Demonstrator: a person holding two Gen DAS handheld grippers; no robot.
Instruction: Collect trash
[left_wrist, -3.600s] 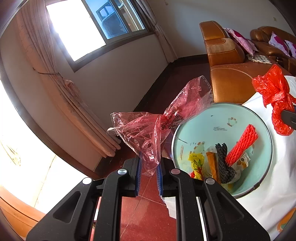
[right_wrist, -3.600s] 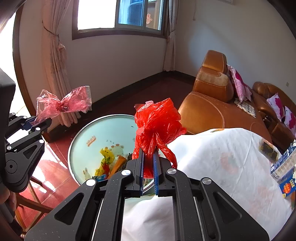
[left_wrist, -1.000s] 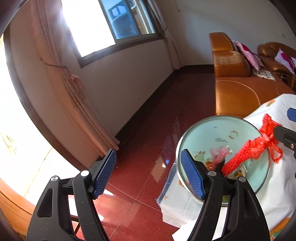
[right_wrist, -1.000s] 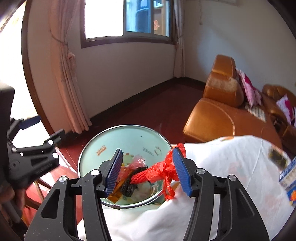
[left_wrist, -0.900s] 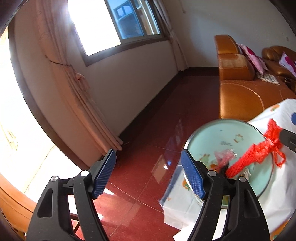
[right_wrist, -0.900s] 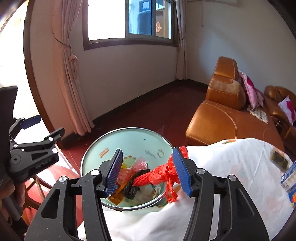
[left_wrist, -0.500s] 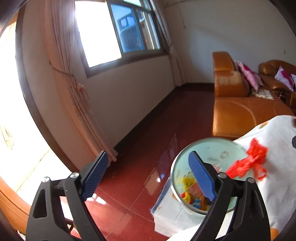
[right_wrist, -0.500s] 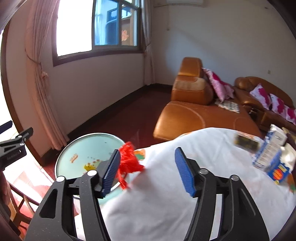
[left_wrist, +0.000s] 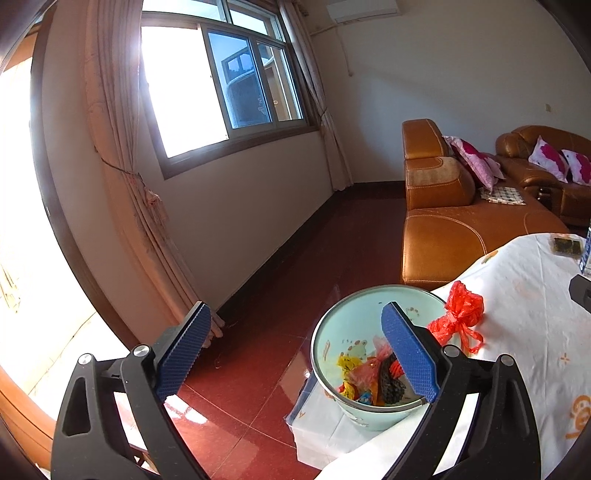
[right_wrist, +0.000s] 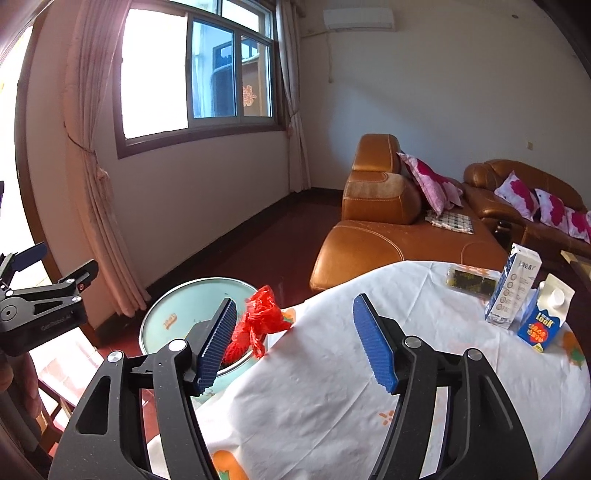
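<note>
A pale green round basin (left_wrist: 343, 325) stands beside the table and holds several scraps: a pink bag, yellow wrappers, black and red foam netting. It also shows in the right wrist view (right_wrist: 177, 310). A crumpled red plastic bag (left_wrist: 460, 314) lies on the table's edge by the basin rim, also seen in the right wrist view (right_wrist: 260, 315). My left gripper (left_wrist: 295, 354) is open and empty, above the floor left of the basin. My right gripper (right_wrist: 295, 341) is open and empty, above the white tablecloth (right_wrist: 332, 387).
Two drink cartons (right_wrist: 517, 291) (right_wrist: 545, 317) and a dark packet (right_wrist: 469, 278) stand on the far right of the table. An orange leather sofa (right_wrist: 388, 229) with pink cushions is behind it. Red tiled floor (left_wrist: 258, 332), curtains and a window wall lie to the left.
Both grippers let go of their bags and opened, then pulled up and back. The pink bag now lies in the basin; the red bag rests on the table edge by the rim.
</note>
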